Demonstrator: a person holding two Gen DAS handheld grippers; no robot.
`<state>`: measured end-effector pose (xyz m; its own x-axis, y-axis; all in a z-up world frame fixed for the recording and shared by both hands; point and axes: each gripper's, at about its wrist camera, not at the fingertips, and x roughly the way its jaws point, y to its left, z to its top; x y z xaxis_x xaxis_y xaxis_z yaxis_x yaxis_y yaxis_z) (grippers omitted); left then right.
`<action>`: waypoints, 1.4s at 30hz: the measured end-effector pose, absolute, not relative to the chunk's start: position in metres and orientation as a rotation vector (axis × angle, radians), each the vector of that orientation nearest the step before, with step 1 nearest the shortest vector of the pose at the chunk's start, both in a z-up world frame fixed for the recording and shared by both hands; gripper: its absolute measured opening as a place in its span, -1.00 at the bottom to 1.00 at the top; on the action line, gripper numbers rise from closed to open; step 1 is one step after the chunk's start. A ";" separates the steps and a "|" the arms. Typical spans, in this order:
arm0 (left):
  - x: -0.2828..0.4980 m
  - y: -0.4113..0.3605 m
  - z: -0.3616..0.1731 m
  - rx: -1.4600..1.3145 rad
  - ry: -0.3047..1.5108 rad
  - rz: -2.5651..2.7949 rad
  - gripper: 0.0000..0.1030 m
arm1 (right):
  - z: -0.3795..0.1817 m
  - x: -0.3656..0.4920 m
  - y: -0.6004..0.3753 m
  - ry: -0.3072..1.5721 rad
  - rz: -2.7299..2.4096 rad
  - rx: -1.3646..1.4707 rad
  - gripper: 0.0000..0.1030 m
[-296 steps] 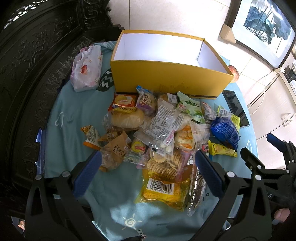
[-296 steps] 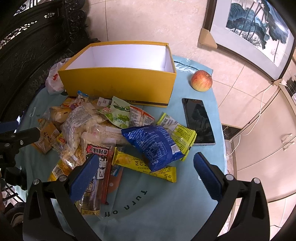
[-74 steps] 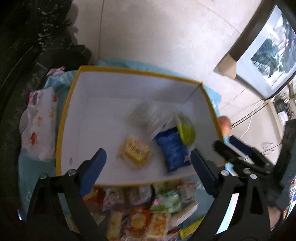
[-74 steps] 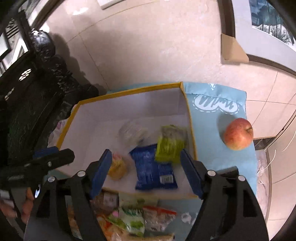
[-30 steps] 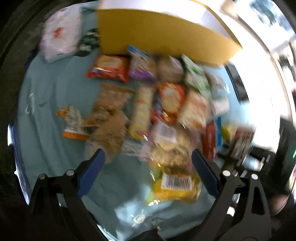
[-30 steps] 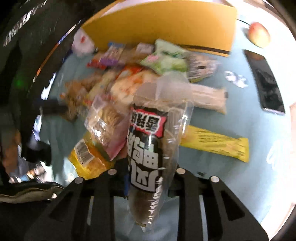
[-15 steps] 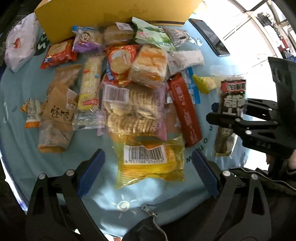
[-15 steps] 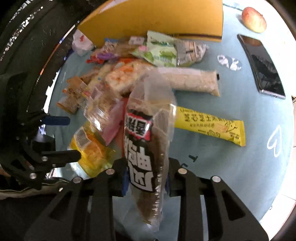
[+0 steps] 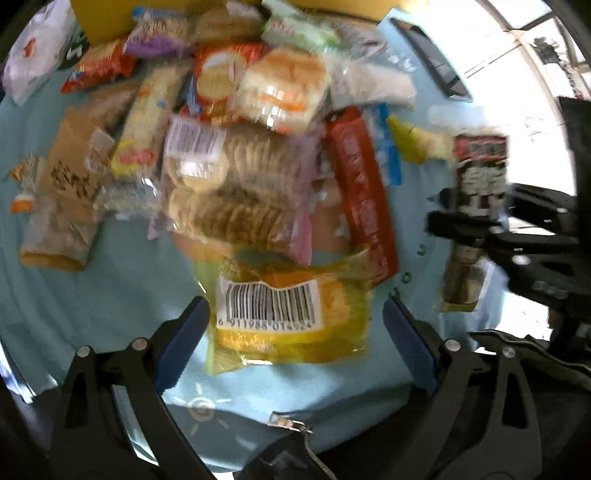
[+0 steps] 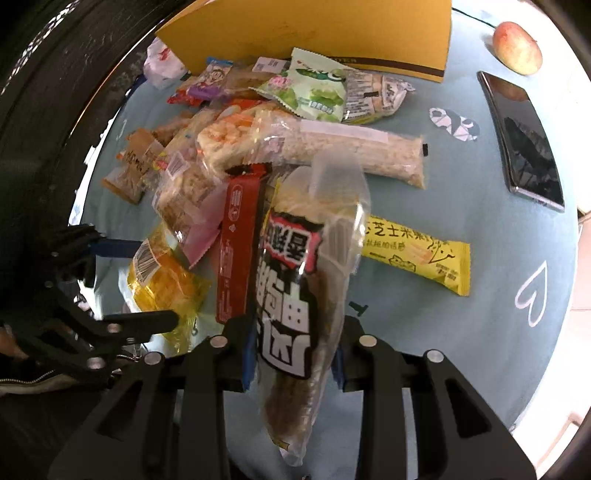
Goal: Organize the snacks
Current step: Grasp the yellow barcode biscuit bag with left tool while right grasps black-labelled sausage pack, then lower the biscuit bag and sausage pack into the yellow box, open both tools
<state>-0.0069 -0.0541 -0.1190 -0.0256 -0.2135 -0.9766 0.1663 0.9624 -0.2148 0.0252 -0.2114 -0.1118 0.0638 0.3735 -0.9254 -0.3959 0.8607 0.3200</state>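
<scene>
Blue tablecloth [image 9: 110,295] smeared; yellow box [image 10: 332,33] cut off above.

Box [image 10: 314,33] at the far edge of the table [image 10: 498,258], snack pile [image 10: 229,147] just in front of it. Phone [image 10: 524,144] to the right of the pile, apple [image 10: 517,48] behind the phone, beside the box. Long bar [image 10: 417,254] alone on the cloth near the pile's right side. Barcoded packet [image 9: 288,314] at the near edge, cracker pack [image 9: 236,188] behind it. Tissue pack [image 9: 29,62] far left, beside the box.
</scene>
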 end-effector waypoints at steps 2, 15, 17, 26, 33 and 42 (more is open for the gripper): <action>-0.010 -0.054 -0.132 -0.042 1.602 -0.271 0.88 | -0.112 0.025 -0.214 1.392 0.598 -0.032 -0.36; -0.012 -0.050 -0.098 -0.039 1.408 -0.178 0.47 | -0.099 0.030 -0.225 1.361 0.653 -0.044 -0.36; -0.015 -0.038 -0.078 -0.031 1.369 -0.182 0.48 | -0.087 0.034 -0.227 1.326 0.662 -0.018 -0.36; 0.005 -0.014 -0.033 -0.056 1.267 -0.164 0.48 | -0.078 0.047 -0.216 1.347 0.654 -0.061 -0.03; 0.017 -0.026 -0.051 -0.070 1.303 -0.235 0.48 | -0.109 0.006 -0.210 1.340 0.550 -0.298 0.59; 0.022 -0.029 -0.052 -0.046 1.310 -0.278 0.48 | -0.126 0.002 -0.201 1.365 0.502 -0.372 -0.50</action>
<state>0.0217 -0.0292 -0.0515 0.2292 -0.2283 -0.9462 0.1760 0.9658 -0.1904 0.0016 -0.2006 -0.1260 0.1271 0.1239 -0.9841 -0.5434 0.8387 0.0354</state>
